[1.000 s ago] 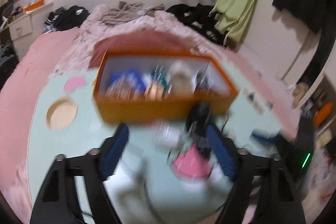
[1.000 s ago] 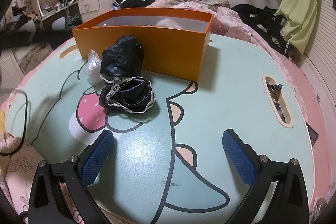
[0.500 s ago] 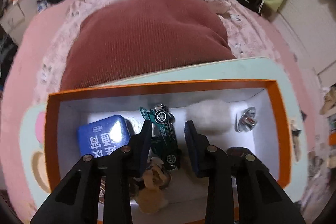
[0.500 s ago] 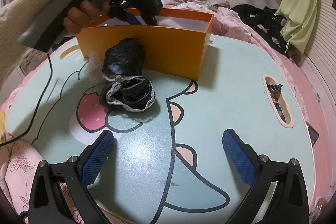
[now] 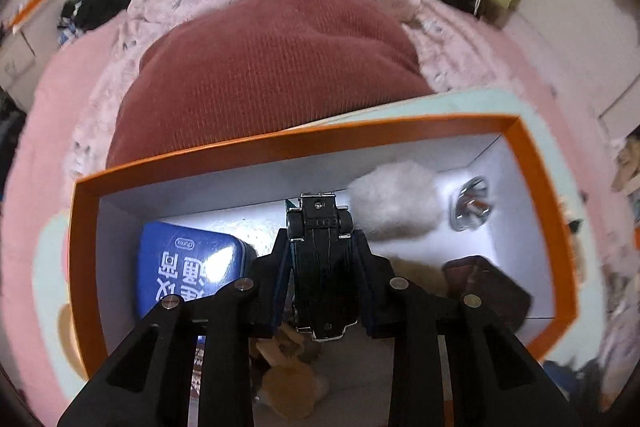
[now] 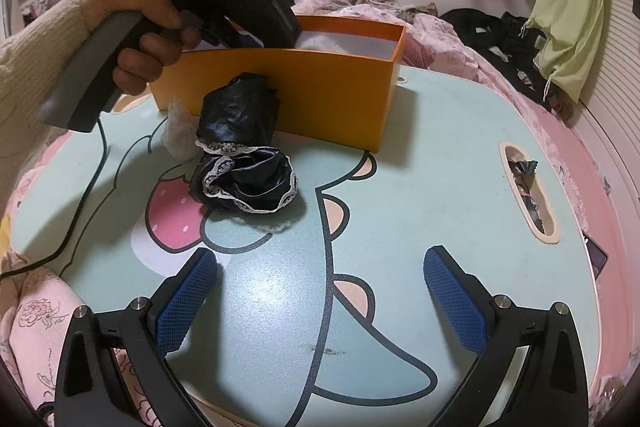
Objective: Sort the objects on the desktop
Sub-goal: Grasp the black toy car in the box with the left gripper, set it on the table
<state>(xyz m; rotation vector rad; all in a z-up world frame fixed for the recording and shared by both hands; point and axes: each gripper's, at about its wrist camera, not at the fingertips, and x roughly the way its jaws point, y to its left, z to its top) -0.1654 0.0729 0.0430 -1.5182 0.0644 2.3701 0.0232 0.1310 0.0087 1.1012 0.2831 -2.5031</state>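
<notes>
Several items already lie in the box (image 5: 288,143); left claw (image 5: 320,259) grips a toy car (image 5: 322,267), right claw (image 6: 320,291) gapes empty; black cloth (image 6: 240,147) remains on the table (image 6: 420,187).

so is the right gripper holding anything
No, the right gripper hangs open over the bare table, with nothing between its blue pads.

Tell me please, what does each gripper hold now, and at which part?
The left gripper holds a dark toy car by its two long sides, above the orange box. The right gripper holds nothing; its jaws stand open over the table.
</notes>
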